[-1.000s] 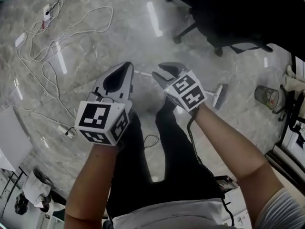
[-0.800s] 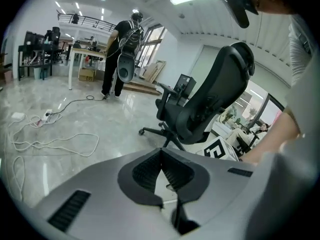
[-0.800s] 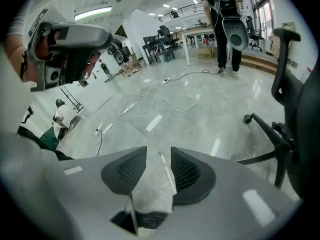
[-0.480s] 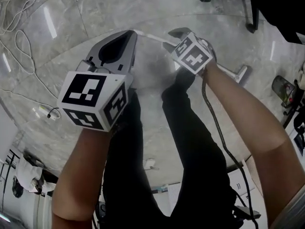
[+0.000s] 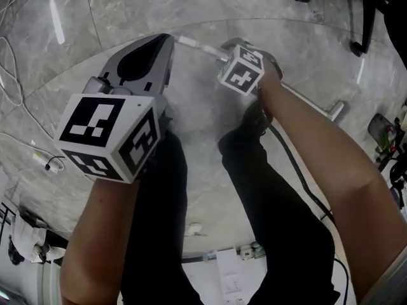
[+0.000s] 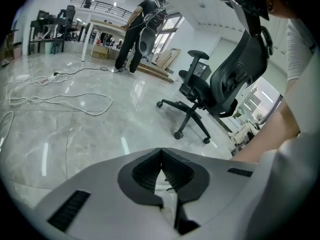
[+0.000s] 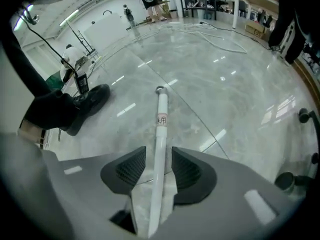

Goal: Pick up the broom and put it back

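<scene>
Polished grey marble floor point(image 5: 82, 56), glossy, streaked with strip-light reflections. White cables point(image 6: 60, 101) loop across it; a black office chair point(image 6: 210, 94) on castors stands beyond.

Broom point(image 7: 161, 124) lies flat on the floor: slim round white handle, small label band toward its far end.

Right hand-held gripper point(image 7: 159, 154): jaws have just been opening and now stand wide. The handle runs lengthwise between the ribbed dark pads, neither pressing it.

Left hand-held gripper point(image 6: 161, 151): jaw tips together, nothing between them, near the handle's end.
</scene>
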Available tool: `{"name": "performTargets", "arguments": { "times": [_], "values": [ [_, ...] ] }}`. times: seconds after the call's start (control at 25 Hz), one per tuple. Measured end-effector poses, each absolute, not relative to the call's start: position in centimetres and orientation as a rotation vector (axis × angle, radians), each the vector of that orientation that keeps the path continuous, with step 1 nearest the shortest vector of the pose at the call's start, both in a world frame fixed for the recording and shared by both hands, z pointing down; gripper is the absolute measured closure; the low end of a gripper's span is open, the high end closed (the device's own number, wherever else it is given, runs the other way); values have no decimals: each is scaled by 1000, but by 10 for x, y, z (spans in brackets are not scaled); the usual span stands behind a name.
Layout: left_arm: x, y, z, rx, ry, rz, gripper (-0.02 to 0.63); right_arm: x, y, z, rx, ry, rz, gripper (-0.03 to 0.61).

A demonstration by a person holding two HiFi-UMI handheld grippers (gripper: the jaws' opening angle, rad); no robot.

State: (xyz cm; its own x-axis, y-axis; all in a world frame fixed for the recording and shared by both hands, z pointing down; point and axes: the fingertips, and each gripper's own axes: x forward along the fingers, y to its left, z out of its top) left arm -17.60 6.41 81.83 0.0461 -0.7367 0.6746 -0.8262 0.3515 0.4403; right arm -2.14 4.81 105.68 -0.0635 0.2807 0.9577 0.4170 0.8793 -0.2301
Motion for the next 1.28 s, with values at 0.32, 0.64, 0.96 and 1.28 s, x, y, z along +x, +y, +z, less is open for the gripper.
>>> {"name": "performTargets", "arguments": {
  "times": [0.32, 0.64, 0.96, 1.28],
  "values": [
    [-189, 65, 853, 1388, -1686, 93, 607, -25, 51, 1110, -513, -1605, -226, 469],
    [-202, 76, 834, 1378, -1699, 103, 607, -30, 47, 1089, -441, -1637, -223, 502],
    [-212, 37, 700, 1473, -1743, 114, 607, -54, 11, 929, -357, -1802, -206, 506],
    [-212, -23, 487, 1636, -1785, 174, 607, -31, -63, 678, -162, -1996, -236, 508]
  ]
}}
